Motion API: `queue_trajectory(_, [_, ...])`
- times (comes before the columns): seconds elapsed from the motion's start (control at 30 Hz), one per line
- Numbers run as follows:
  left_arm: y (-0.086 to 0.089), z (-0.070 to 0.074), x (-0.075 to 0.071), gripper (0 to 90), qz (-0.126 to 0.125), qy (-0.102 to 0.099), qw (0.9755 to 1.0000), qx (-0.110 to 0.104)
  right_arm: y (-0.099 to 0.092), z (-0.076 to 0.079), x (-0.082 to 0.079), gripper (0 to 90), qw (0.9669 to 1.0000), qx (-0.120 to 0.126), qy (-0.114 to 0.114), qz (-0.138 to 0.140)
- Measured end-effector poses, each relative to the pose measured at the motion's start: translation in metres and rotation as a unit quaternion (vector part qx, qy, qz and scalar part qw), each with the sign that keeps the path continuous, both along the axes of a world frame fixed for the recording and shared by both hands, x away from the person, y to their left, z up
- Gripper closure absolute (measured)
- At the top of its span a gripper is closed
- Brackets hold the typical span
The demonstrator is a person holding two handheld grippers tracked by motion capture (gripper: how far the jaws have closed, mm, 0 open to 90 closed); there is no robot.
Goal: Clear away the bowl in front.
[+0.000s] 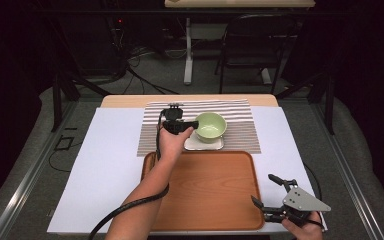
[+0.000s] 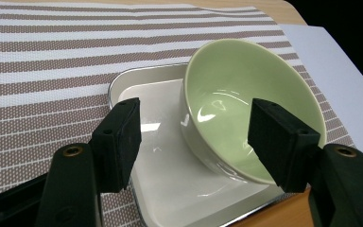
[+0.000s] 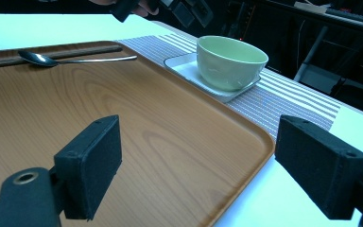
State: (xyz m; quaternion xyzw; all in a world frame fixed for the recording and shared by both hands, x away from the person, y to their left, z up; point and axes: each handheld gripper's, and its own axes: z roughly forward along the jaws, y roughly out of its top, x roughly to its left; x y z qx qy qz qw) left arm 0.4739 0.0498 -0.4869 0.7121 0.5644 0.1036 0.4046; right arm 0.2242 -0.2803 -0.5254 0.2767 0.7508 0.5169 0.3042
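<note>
**Colleague:** How do your left jaws stand?

**Me:** The left gripper (image 2: 194, 142) has its jaws spread wide and released, gripping nothing. The near wall of the pale green ceramic bowl (image 2: 246, 109) sits between them, closer to the right pad; I can't tell whether that pad touches the rim. The left pad hangs over the small white square plate with a metal edge (image 2: 156, 156) on which the bowl stands.

**Colleague:** And beyond those jaws?

**Me:** Under the plate lies a brown-and-white striped placemat (image 2: 42, 71), running off to the left of the jaws and past them. In the high view my left hand (image 1: 172, 142) holds that gripper just beside the bowl (image 1: 210, 125).

**Colleague:** The other one?

**Me:** The right gripper (image 3: 198, 170) is also released, jaws wide apart with nothing between them. They hover above the near corner of the brown wooden tray with rounded corners (image 3: 123, 142). Ahead of those jaws, at the tray's far edge, lies a silver metal spoon (image 3: 61, 58). Farther off and to the right, off the tray, stands the bowl on its plate. A white sheet (image 1: 105, 165) covers the worktop beneath everything.
</note>
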Motion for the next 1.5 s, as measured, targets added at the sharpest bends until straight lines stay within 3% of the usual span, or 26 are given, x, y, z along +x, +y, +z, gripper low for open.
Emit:
queue_trajectory(0.43, [-0.009, -0.016, 0.01, 35.5, 0.022, 0.006, 0.9997, -0.013, 0.0, 0.0, 0.0, 15.3, 1.0, 0.001, -0.001, 0.001])
queue_trajectory(1.1, [-0.021, -0.04, 0.018, 37.2, 0.03, 0.025, 0.9992, 0.006, 0.0, 0.001, 0.0, 15.3, 1.0, 0.002, -0.001, 0.002])
queue_trajectory(1.5, [-0.027, -0.049, 0.023, 44.3, 0.026, 0.032, 0.9991, 0.008, 0.0, 0.001, 0.0, 15.3, 1.0, 0.002, -0.001, 0.003])
